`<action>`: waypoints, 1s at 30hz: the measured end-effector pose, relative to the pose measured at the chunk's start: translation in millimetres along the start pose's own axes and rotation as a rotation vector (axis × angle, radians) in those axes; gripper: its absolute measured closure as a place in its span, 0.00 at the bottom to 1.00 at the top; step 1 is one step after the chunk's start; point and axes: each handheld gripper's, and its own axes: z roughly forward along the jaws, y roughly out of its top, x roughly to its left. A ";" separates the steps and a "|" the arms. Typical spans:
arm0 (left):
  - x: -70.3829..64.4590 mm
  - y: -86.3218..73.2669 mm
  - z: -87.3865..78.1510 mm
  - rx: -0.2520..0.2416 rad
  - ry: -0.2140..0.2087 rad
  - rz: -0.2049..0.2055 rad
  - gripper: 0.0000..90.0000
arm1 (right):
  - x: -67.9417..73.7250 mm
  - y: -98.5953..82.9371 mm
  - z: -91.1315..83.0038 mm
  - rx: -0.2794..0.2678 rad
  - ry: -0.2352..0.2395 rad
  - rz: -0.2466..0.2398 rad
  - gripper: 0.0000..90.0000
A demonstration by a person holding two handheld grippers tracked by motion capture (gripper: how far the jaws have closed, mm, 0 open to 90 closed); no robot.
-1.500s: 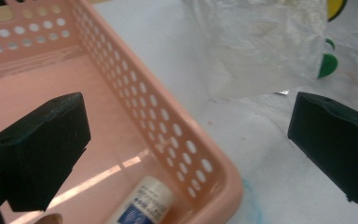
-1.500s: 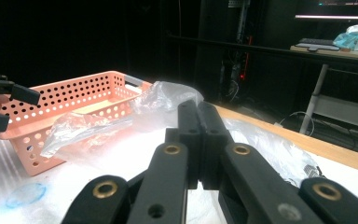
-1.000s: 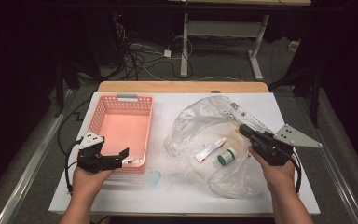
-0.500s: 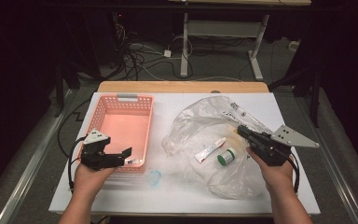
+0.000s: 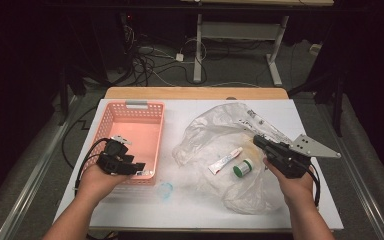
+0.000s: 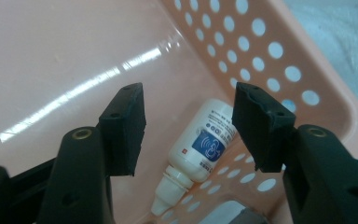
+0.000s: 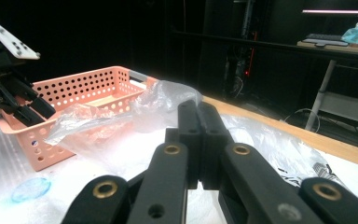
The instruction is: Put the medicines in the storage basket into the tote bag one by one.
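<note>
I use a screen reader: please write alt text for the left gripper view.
The open left tool hangs over a small white dropper bottle lying in a corner of the pink perforated basket, its nozzle toward the camera.

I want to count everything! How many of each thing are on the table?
Basket: 1
Bag: 1
Bottle: 1
Tube: 1
Jar: 1
Blue disc: 1
Total: 6

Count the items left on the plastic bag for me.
2: a white tube at the bag's middle and a green-capped jar just right of it. The plastic bag is crumpled, so folds may hide more.
</note>
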 end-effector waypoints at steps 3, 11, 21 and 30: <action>2.6 6.4 4.3 0.074 -0.021 0.006 0.47 | -0.1 -0.3 0.7 -0.002 0.004 -0.005 1.00; 2.8 20.3 16.2 0.205 -0.037 0.019 0.46 | -0.5 0.0 -0.1 -0.002 0.007 0.000 1.00; 5.7 32.6 24.5 0.301 -0.051 0.005 0.47 | -0.7 -0.2 -0.1 -0.005 0.008 0.002 1.00; 3.7 39.4 27.1 0.316 0.025 0.035 0.47 | -0.8 -0.4 -0.4 -0.002 0.008 0.005 1.00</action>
